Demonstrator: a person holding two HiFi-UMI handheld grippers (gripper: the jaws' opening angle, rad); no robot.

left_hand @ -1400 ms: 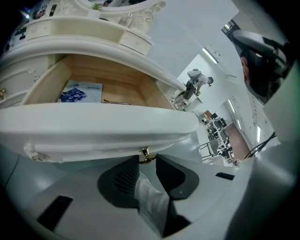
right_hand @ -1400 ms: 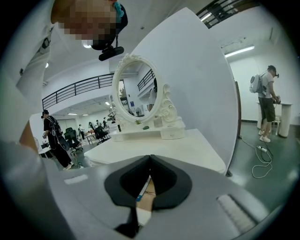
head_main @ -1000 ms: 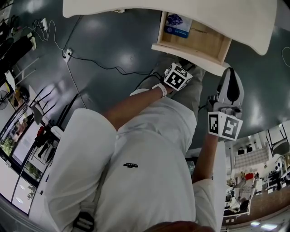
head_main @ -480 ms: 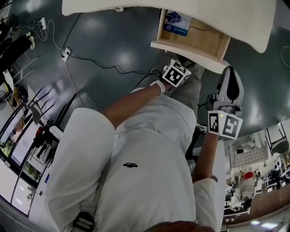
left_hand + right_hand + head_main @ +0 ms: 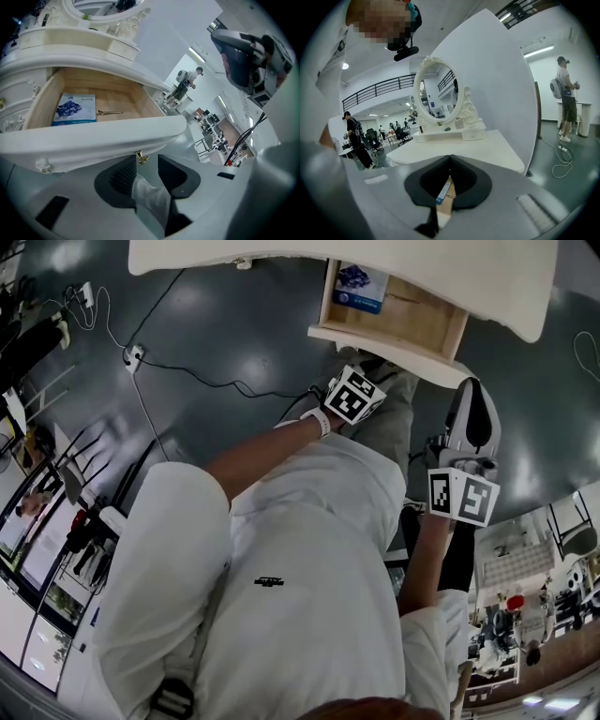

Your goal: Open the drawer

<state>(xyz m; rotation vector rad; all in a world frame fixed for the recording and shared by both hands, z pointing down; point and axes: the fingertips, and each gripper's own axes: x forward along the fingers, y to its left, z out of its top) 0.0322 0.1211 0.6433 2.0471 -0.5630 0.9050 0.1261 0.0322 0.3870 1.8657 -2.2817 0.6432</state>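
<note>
The wooden drawer [image 5: 433, 322] stands pulled out from under the white vanity table [image 5: 281, 257]. Inside it lie a blue booklet [image 5: 75, 108] and a thin gold clip [image 5: 110, 112]. In the left gripper view the drawer's white front [image 5: 93, 136] fills the middle, with its small gold knob [image 5: 142, 159] hanging below it. My left gripper [image 5: 146, 161] is at that knob; its jaws have just been opening and now stand apart, the knob in the gap with no pad pressing on it. My right gripper [image 5: 449, 161] is shut on nothing, held off to the right [image 5: 473, 418] of the drawer.
An oval mirror [image 5: 437, 96] with small items stands on the tabletop [image 5: 468, 152]. Cables and a power strip [image 5: 134, 355] lie on the grey floor at the left. My own legs [image 5: 384, 427] are below the drawer. Other people stand far off, one [image 5: 566, 101] at the right.
The drawer stays pulled out as far as before. My left gripper's marker cube has rolled slightly and drifted a little up and left in the head view. The right gripper has kept still.
</note>
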